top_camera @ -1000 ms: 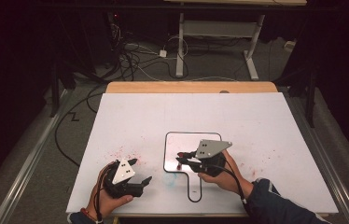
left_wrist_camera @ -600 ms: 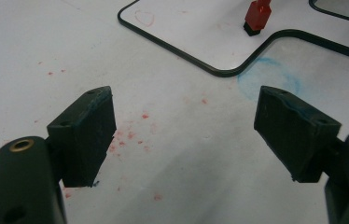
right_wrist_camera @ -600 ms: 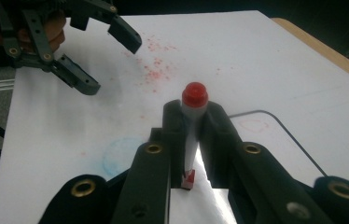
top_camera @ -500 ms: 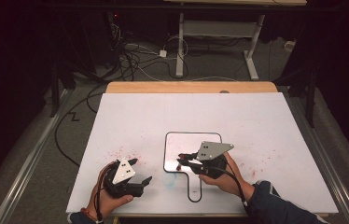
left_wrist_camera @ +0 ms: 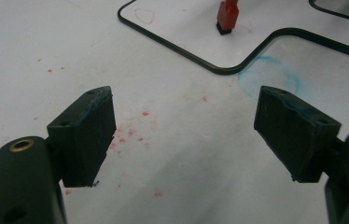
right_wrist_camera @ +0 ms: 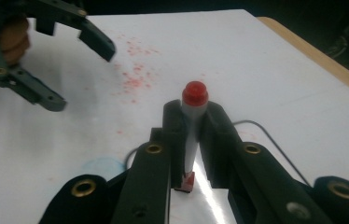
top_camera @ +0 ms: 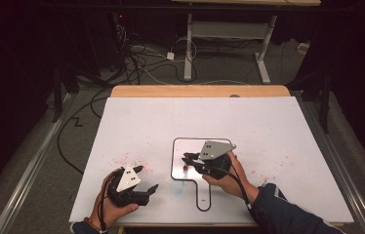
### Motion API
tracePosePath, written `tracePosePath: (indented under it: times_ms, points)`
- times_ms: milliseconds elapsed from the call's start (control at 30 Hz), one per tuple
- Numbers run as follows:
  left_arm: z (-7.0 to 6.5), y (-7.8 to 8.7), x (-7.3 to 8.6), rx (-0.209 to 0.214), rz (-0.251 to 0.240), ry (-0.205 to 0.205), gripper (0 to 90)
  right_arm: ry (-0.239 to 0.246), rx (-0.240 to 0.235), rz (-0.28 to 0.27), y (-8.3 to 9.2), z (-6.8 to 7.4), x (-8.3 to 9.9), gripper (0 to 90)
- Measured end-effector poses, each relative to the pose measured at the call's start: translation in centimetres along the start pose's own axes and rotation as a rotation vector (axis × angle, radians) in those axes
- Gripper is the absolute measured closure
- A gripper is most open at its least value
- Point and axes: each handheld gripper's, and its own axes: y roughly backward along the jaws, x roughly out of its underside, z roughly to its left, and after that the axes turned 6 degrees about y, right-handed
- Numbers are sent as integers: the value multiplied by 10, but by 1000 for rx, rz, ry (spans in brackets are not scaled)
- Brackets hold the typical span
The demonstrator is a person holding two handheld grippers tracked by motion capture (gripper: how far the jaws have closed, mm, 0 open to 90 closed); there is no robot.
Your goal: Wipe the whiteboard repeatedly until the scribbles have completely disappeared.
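High view shows the left gripper (top_camera: 144, 181) near the front left of the white worktop (top_camera: 268, 126), its jaws wide apart and empty. To the right, the right gripper (top_camera: 190, 159) has its jaws closed on a red marker (right_wrist_camera: 192, 135), tip down on the black-outlined board (top_camera: 183, 170). I judge the drawing step is in hand; next, the tip must slide with light, steady pressure.
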Motion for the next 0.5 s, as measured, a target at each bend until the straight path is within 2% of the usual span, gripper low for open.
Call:
tracePosePath:
  times_ms: [167,233,333,500]
  points:
    - [-1,0,-1,2,-1,-2,197,-6,34,3,-2,-10,3,820]
    - [-1,-1,-1,3,1,-1,197,-23,28,0,-1,-11,4,820]
    - [-1,-1,0,5,4,-1,197,-58,-27,-7,4,-9,5,820]
    - [-2,0,-1,3,-5,-3,197,-46,-72,22,17,-1,5,820]
